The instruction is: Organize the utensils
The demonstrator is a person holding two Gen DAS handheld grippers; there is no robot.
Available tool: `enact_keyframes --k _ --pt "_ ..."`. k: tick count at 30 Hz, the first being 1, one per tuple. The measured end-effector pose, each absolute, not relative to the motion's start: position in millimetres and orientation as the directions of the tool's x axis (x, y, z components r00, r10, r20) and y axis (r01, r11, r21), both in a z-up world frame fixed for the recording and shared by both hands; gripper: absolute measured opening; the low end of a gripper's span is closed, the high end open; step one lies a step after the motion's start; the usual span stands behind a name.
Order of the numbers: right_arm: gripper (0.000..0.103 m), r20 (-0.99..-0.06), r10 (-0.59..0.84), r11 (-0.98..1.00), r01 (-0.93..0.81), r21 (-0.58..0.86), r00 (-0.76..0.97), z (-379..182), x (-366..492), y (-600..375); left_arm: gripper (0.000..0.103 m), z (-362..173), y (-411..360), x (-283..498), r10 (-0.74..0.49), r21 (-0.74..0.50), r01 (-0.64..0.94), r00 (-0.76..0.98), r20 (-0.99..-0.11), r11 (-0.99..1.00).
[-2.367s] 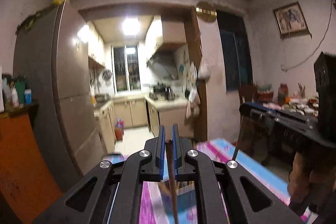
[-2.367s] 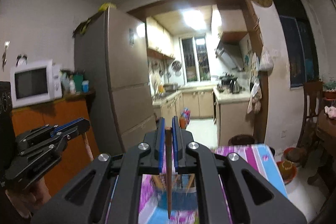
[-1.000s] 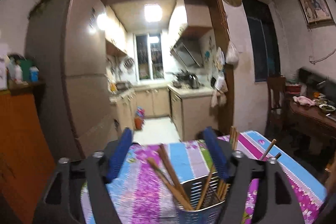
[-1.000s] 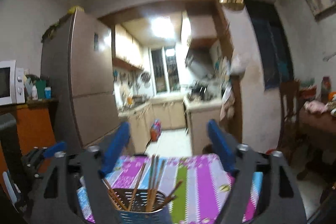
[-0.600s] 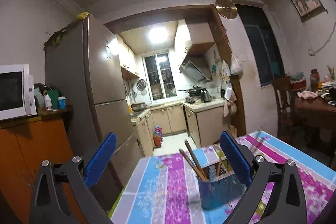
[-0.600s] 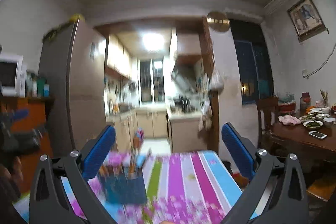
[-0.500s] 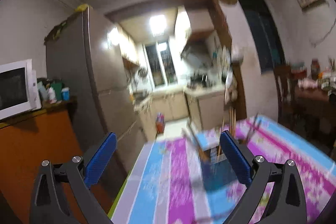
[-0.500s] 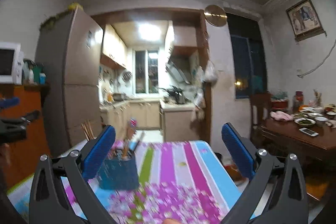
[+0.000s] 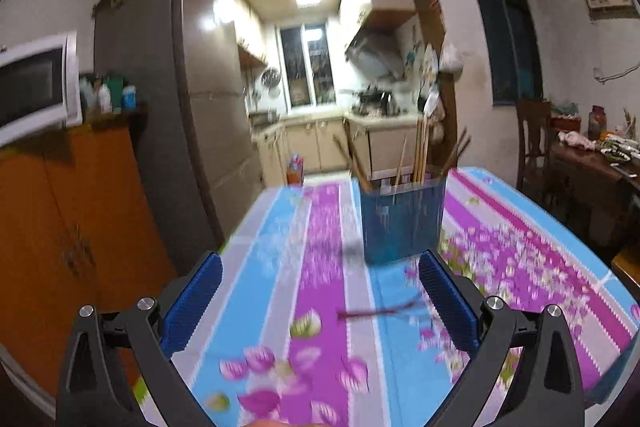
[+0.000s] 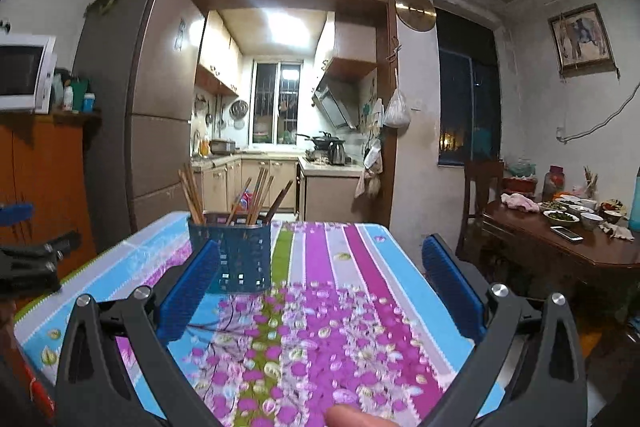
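1. Left wrist view: left gripper (image 9: 320,301) spread wide, empty. Loose chopstick (image 9: 378,311) lay crosswise on the worktop (image 9: 520,247), between the fingers; blue holder (image 9: 402,221) upper centre.
2. Right wrist view: right gripper (image 10: 320,291) spread, empty; holder (image 10: 236,251) centre-left. Left gripper nearer the chopstick.

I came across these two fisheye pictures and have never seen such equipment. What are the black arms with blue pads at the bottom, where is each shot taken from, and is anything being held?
No robot here: a person holds a two-finger tool in each hand, with a camera on each looking forward along its fingers. One picture comes from the left tool, the other from the right tool. The blue pads are the gripping faces. Both tools stand wide open and hold nothing. Ahead is a table under a striped floral tablecloth, with a blue perforated utensil holder standing on it, full of wooden chopsticks. One dark stick, probably a loose chopstick, lies flat on the cloth; it is blurred.
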State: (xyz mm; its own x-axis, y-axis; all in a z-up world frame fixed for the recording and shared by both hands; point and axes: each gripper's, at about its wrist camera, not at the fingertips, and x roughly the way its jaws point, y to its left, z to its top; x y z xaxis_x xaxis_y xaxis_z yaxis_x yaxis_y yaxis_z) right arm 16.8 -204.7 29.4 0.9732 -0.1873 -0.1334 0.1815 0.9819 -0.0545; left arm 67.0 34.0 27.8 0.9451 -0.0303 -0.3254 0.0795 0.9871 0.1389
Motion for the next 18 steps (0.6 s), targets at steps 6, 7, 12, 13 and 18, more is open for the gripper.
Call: enact_keyframes --k 6,7,12,13,18 --pt "0.098 -0.188 -0.197 0.980 0.191 -0.048 0.962 12 11 -194 0.098 -1 29 60 0.008 0.155 0.054 0.928 -0.374 0.986" --pt "0.098 -0.197 -0.193 0.981 0.188 -0.045 0.961 9 11 -194 0.098 -4 28 59 0.008 0.151 0.054 0.924 -0.381 0.987" --pt "0.098 -0.239 -0.201 0.979 0.200 -0.031 0.950 1 14 -201 0.098 -15 23 56 0.006 0.160 0.063 0.916 -0.400 0.985" --pt "0.098 -0.245 -0.200 0.979 0.201 -0.021 0.949 0 15 -203 0.098 -15 22 56 0.008 0.165 0.063 0.917 -0.399 0.984" --pt "0.098 -0.240 -0.203 0.978 0.206 -0.014 0.949 -1 12 -206 0.098 -16 17 55 0.001 0.174 0.075 0.917 -0.398 0.982"
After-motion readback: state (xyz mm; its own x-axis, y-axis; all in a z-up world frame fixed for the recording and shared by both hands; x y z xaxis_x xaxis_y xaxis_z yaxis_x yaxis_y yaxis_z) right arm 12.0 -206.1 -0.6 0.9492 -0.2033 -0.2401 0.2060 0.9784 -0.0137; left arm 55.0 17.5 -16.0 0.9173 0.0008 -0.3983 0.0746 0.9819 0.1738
